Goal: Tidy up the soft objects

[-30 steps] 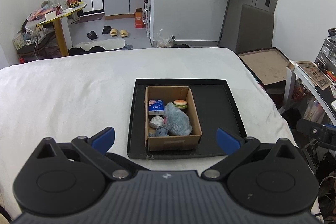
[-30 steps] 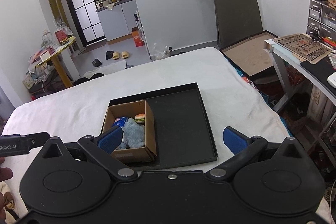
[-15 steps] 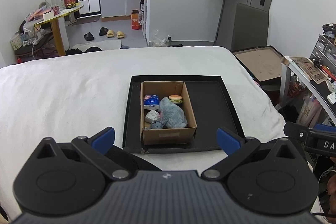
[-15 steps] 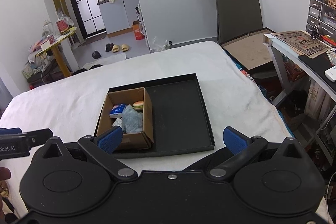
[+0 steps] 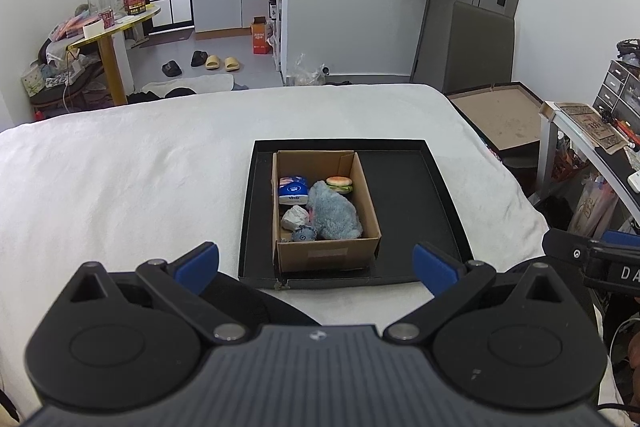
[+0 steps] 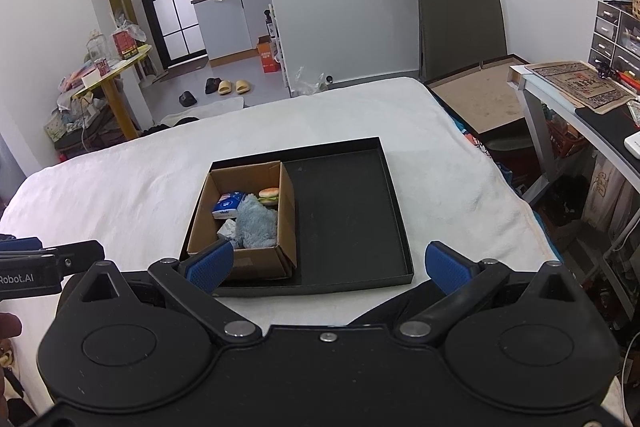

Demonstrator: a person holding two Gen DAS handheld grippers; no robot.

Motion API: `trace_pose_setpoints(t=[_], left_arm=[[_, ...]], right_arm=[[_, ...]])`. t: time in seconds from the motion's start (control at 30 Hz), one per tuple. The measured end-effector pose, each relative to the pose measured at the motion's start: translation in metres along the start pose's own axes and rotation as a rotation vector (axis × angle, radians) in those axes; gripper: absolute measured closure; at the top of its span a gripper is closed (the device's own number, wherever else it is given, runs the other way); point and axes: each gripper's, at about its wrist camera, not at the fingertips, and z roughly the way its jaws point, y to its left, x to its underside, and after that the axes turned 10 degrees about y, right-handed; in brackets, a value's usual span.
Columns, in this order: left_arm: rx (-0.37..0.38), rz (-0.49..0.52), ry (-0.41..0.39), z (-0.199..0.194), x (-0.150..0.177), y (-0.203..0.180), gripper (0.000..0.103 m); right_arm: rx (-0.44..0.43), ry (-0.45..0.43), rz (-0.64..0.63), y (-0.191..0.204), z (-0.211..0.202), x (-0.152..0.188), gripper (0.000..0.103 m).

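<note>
A cardboard box [image 5: 328, 254] [image 6: 286, 211] stands in the left half of a black tray [image 5: 404, 195] [image 6: 348, 211] on a white-covered bed. Inside lie a blue-grey plush toy [image 5: 334, 213] [image 6: 256, 223], a burger toy [image 5: 339, 183] [image 6: 269, 195], a blue tissue pack [image 5: 294, 190] [image 6: 228, 205], a crumpled white piece [image 5: 295, 218] and a small blue ball [image 5: 304, 235]. My left gripper [image 5: 316, 265] hangs open, short of the tray's near edge, holding nothing. My right gripper [image 6: 327, 265] is open too, above the tray's near edge, empty.
The white bed cover [image 5: 120, 167] spreads wide to the left of the tray. Right of the bed stand a desk [image 6: 580, 107] and a flat cardboard box [image 5: 504, 115] on the floor. A yellow round table [image 5: 116, 27] and slippers [image 5: 218, 62] are beyond the bed.
Both grippers have drawn back and risen a little, so the tray and box look smaller and farther. Both stay open. The box's contents have not moved.
</note>
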Motion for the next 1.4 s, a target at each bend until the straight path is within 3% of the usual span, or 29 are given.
trace_pose_setpoints(t=[0.13, 1.4], left_arm=[[0.004, 0.011, 0.002, 0.0002, 0.001, -0.0007, 0.001], [-0.005, 0.024, 0.013, 0.0024, 0.0032, -0.0036, 0.001]], right_arm=[[-0.032, 0.018, 0.016, -0.0013, 0.0003, -0.0027, 0.0], [0.013, 0.028, -0.009, 0.0078, 0.006, 0.0041, 0.0]])
